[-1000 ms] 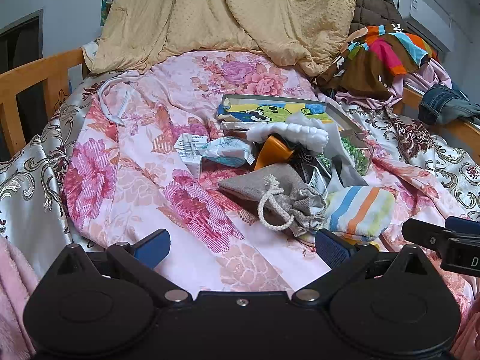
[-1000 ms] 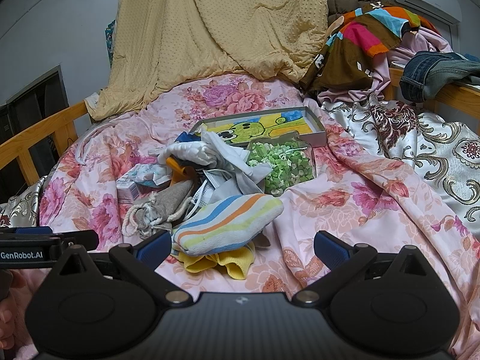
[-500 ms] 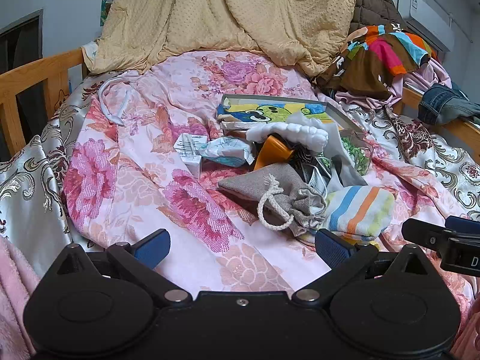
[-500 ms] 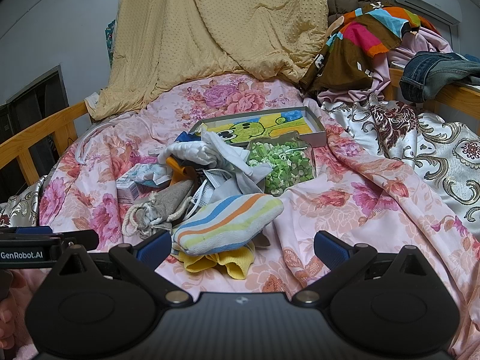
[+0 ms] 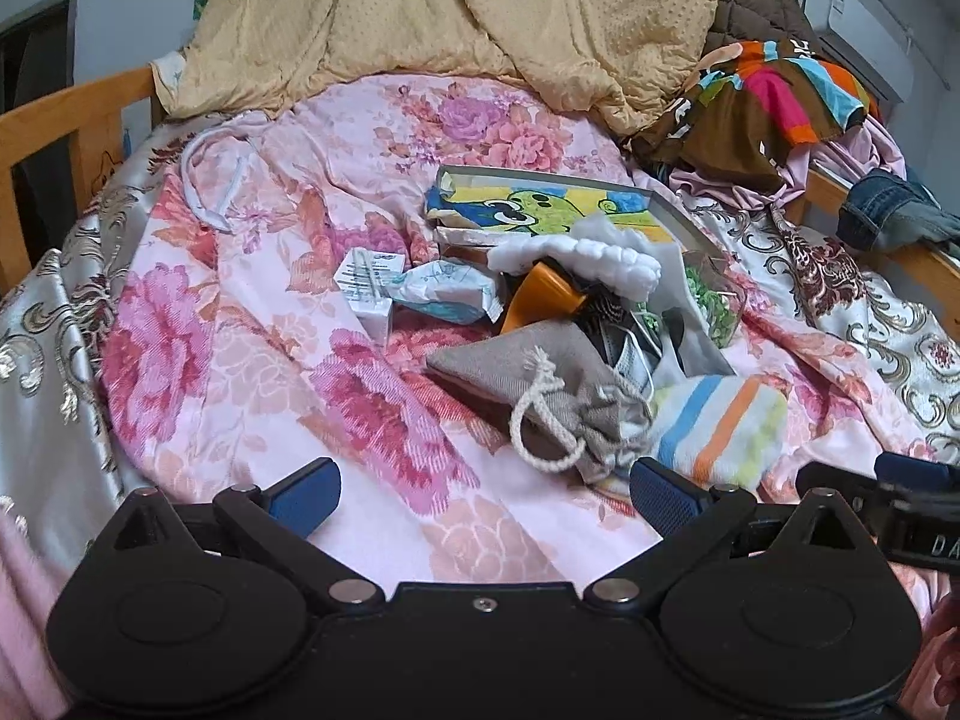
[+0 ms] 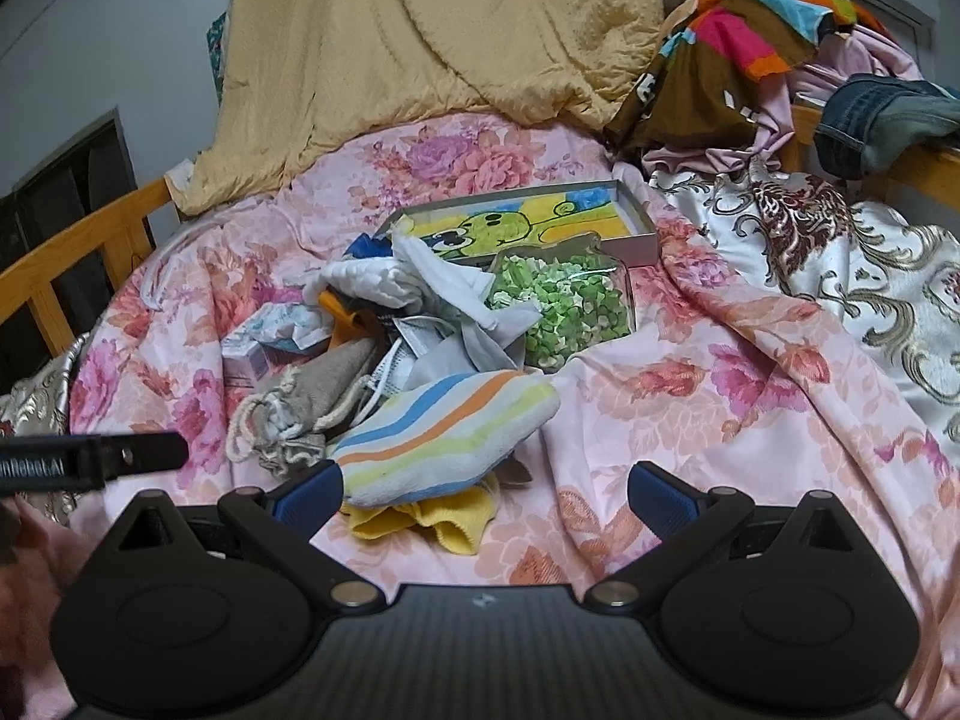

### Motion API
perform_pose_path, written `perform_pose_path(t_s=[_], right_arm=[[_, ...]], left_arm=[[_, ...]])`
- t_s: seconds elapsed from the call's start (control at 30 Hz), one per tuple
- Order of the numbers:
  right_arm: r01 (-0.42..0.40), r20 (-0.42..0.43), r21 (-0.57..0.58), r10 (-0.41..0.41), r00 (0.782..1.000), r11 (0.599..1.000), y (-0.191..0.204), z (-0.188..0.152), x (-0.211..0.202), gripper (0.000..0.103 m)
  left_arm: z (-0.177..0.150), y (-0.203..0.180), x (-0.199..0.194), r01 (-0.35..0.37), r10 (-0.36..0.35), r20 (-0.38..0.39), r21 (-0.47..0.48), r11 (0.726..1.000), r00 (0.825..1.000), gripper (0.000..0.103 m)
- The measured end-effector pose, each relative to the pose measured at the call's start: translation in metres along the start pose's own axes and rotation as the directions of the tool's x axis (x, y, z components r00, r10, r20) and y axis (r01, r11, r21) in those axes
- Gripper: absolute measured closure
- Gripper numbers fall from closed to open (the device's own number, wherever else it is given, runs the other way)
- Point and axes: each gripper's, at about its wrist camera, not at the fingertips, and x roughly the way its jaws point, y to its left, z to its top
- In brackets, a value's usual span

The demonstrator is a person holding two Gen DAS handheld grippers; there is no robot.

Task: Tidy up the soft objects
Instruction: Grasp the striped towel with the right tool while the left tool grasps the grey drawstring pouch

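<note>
Nothing much has shifted in the last sec: your two grippers sit where they were, the pile too, though the right wrist view has tipped a bit, w/ the left gripper's side rail slanting across its left edge.

Your left gripper (image 5: pixel 485 489) is spread wide, holding nothing, blue pads over the pink floral bedspread (image 5: pixel 252 372). Ahead of the fingers, toward the right pad, lies the grey drawstring pouch (image 5: pixel 540 372), its white cord looped toward you. Just right of it, ahead of the right pad, is the striped sock (image 5: pixel 717 420). Further out past the pouch: an orange piece (image 5: pixel 543 294), a white fluffy item (image 5: pixel 588 255), a tissue pack (image 5: pixel 447 294) and a small white carton (image 5: pixel 369 288) off to the left of centre.

Your right gripper (image 6: pixel 485 489) is also released and empty. The striped sock (image 6: pixel 444 432) lies just ahead of its left pad, nearly touching it, on top of a yellow cloth (image 6: pixel 432 519) that sits between the fingers, left of centre. Beyond the sock sit a clear bag of green bits (image 6: pixel 564 306) and, behind that, a cartoon box lid (image 6: pixel 528 225). The tan quilt (image 6: pixel 432 36) is heaped at the far end.
</note>
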Motion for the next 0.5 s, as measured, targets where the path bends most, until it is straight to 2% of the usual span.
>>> perform_pose_path(t_s=[0.17, 0.3, 0.4, 0.5], right_arm=[[-0.008, -0.018, -0.041, 0.007, 1.0, 0.999, -0.009, 0.012, 0.019, 0.0], [-0.043, -0.008, -0.034, 0.043, 0.999, 0.998, -0.017, 0.018, 0.034, 0.0], [-0.089, 0.019, -0.066, 0.09, 0.996, 0.994, -0.015, 0.02, 0.039, 0.0], [-0.132, 0.032, -0.135, 0.137, 0.99, 0.982, -0.006, 0.02, 0.042, 0.0]], left_arm=[[0.022, 0.004, 0.021, 0.039, -0.038, -0.035, 0.015, 0.999, 0.999, 0.001], [0.043, 0.001, 0.043, 0.072, -0.069, -0.036, 0.091, 0.993, 0.997, 0.001], [0.056, -0.002, 0.06, 0.117, -0.112, -0.049, 0.128, 0.985, 0.993, 0.001], [0.064, -0.001, 0.079, 0.183, -0.173, -0.089, 0.117, 0.976, 0.981, 0.001]])
